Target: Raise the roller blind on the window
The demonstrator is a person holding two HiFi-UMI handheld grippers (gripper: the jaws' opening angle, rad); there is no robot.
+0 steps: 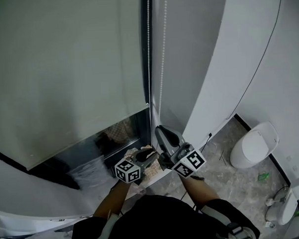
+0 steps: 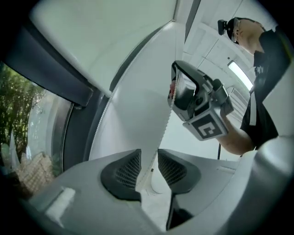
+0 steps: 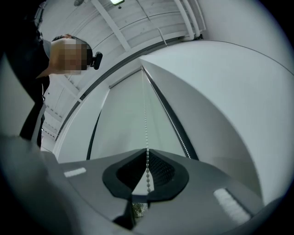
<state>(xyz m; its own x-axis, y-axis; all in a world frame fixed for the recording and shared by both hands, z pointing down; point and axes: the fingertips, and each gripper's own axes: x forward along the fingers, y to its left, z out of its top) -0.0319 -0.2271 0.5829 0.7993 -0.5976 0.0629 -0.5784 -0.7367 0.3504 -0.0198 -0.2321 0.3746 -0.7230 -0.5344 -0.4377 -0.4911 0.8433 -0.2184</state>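
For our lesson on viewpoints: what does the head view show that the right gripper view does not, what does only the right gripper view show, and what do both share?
Only the head view: the toilet, the stone floor and the left gripper. Only the right gripper view: the ceiling light and the person's head-mounted camera. Both: the roller blind, the bead chain and the right gripper, which its own view shows shut on the chain.

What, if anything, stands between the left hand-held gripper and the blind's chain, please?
Nothing visible does. The chain runs into the gap between the open jaws of the left hand-held gripper, with neither pad pressing on it. The right hand-held gripper is shut on the chain.
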